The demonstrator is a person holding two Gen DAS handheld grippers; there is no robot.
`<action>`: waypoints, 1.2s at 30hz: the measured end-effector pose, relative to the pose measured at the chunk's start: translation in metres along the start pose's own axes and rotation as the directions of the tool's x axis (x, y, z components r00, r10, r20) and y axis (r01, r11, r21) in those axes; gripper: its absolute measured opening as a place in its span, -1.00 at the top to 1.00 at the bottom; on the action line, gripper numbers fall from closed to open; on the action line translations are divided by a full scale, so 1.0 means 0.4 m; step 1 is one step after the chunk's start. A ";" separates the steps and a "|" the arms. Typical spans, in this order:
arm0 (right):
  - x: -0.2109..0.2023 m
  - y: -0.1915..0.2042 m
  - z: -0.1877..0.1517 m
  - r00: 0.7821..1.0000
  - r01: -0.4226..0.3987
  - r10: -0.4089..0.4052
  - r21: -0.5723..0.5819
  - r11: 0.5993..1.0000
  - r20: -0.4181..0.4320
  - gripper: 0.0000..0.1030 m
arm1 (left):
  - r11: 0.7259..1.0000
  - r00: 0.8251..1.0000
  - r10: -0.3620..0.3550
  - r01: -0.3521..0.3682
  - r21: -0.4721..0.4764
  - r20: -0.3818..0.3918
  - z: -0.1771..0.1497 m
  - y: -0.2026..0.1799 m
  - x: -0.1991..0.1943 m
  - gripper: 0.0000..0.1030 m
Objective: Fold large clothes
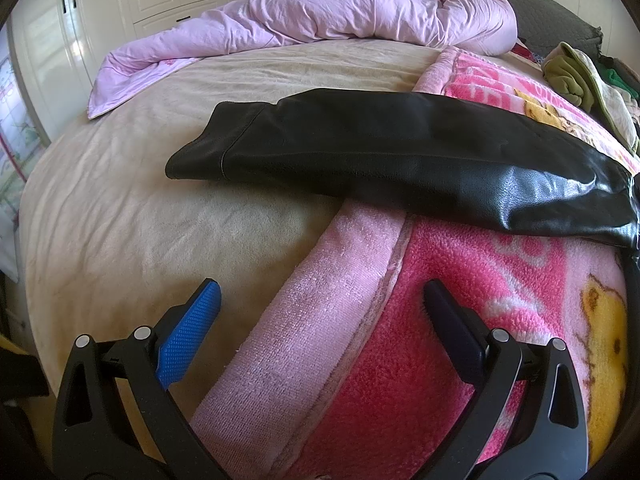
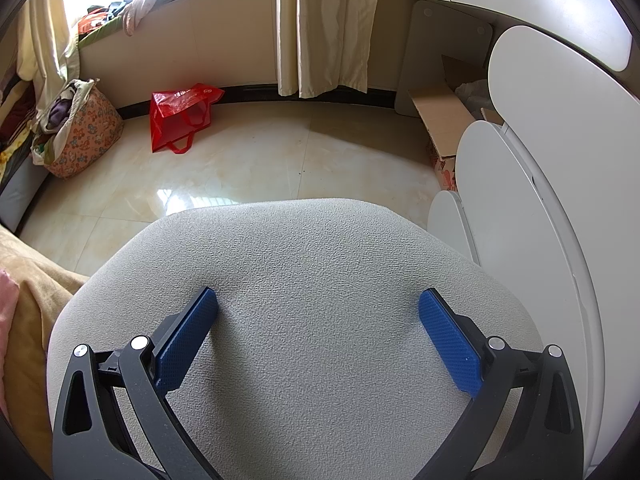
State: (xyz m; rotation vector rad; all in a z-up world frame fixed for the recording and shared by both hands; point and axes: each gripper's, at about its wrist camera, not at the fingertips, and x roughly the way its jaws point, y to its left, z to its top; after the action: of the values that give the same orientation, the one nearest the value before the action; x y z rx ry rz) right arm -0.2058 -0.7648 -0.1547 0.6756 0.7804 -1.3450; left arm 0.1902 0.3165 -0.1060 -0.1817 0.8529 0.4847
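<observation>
Black clothes (image 1: pixel 400 152): a long, dark, shiny piece lying flat across the bed (image 1: pixel 120 208), one end on the pink blanket (image 1: pixel 460 280).
Pink blanket: spread on the bed, right under the black clothes, with a yellow bear picture.
Purple quilt (image 1: pixel 320 16): bunched up behind the black clothes.
Left gripper (image 1: pixel 320 300): wide open, holding nothing, over the blanket edge in front of the black clothes.
Right gripper (image 2: pixel 318 304): wide open, holding nothing, above a gray seat (image 2: pixel 312 280).
Red bag (image 2: pixel 180 116): on the floor (image 2: pixel 260 160) beyond the seat.
</observation>
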 end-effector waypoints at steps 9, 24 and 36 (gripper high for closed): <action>0.000 0.001 -0.001 1.000 0.000 0.000 0.000 1.000 0.000 -0.92 | 1.000 1.000 -0.001 0.001 0.000 0.000 0.001 0.000 0.001 -0.84; -0.001 0.001 -0.001 1.000 0.000 0.000 0.000 1.000 0.000 -0.92 | 1.000 1.000 -0.020 0.019 -0.020 -0.012 0.005 0.010 0.014 -0.84; 0.000 0.000 -0.001 1.000 0.000 0.000 0.000 1.000 0.000 -0.92 | 0.999 0.999 -0.036 0.036 -0.029 -0.007 -0.001 0.015 0.014 -0.84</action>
State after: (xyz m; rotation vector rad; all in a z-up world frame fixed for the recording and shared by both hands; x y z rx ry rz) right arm -0.2057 -0.7645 -0.1548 0.6756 0.7803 -1.3450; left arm 0.1903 0.3234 -0.1102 -0.2252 0.8488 0.4635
